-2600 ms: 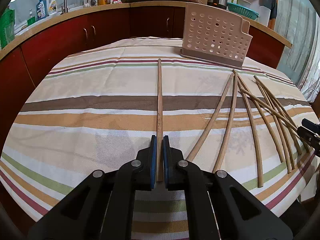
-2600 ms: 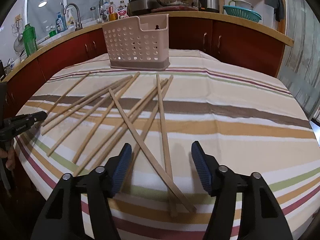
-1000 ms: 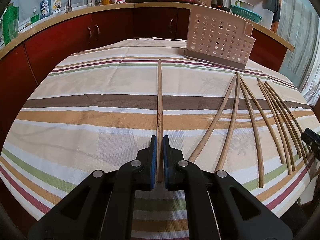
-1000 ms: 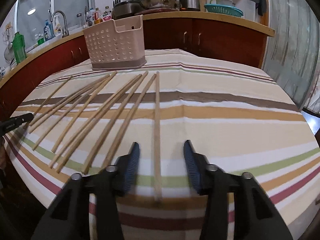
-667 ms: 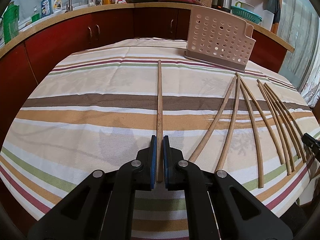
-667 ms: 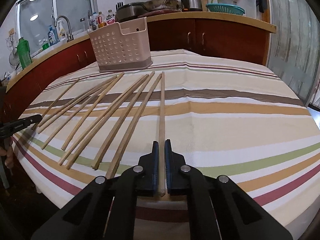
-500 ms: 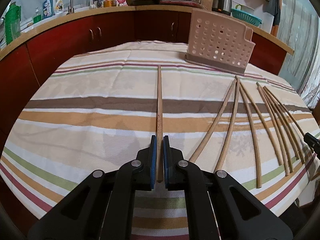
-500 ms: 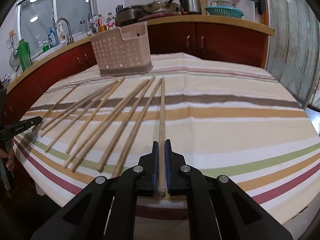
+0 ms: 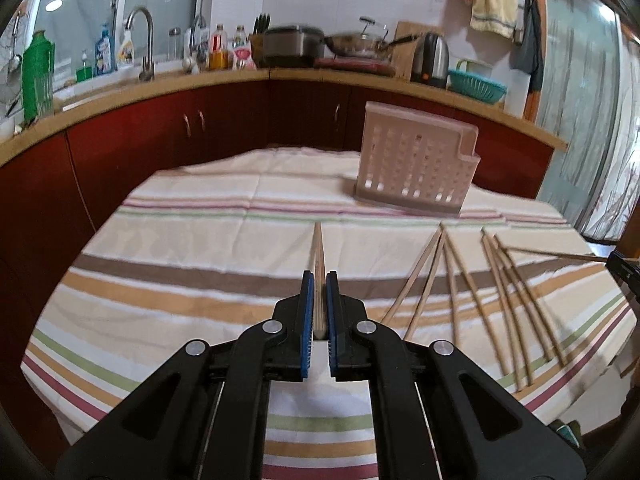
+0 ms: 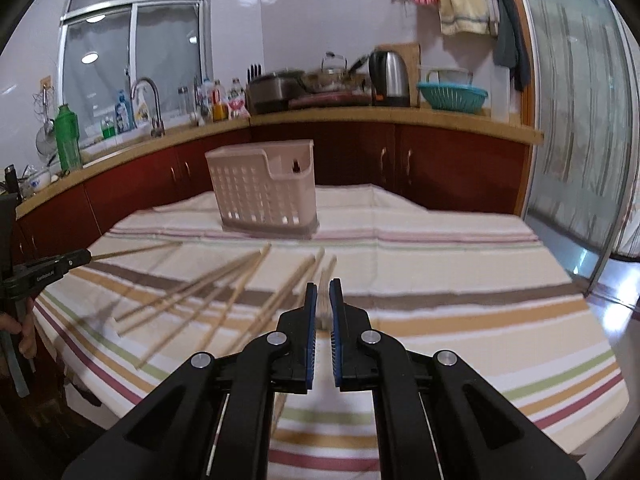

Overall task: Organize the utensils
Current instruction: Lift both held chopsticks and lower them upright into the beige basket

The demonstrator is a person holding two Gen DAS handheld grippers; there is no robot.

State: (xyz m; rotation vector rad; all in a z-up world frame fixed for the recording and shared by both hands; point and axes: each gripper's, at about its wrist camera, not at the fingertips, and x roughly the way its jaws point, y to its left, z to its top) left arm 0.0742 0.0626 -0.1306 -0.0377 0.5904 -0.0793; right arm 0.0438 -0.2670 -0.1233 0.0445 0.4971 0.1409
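Chopsticks (image 9: 472,300): loose bunch lying fanned on the striped tablecloth (image 9: 200,264), toward the right side in the left wrist view, left-centre in the right wrist view (image 10: 224,292). Two more are off the cloth, one in each gripper. Biggest first: table covered by the tablecloth, red cabinets and counter curving behind it. Pink perforated utensil holder (image 9: 416,164) stands upright at the far side of the table, well apart from the loose sticks; seen too in the right view (image 10: 264,192). Left gripper (image 9: 319,304) has its blue pads pressed together on one chopstick (image 9: 318,252), which sticks out forward over the cloth; from the right view it shows at left edge (image 10: 76,259) with the stick pointing toward the middle of the table. Right gripper (image 10: 323,308) likewise pinches a single chopstick (image 10: 322,284), blurred, pointing forward. Right gripper's tip with its stick shows at the far right edge of the left view (image 9: 622,266). Fingers of a hand (image 10: 24,332) visible at left edge, below the left gripper.
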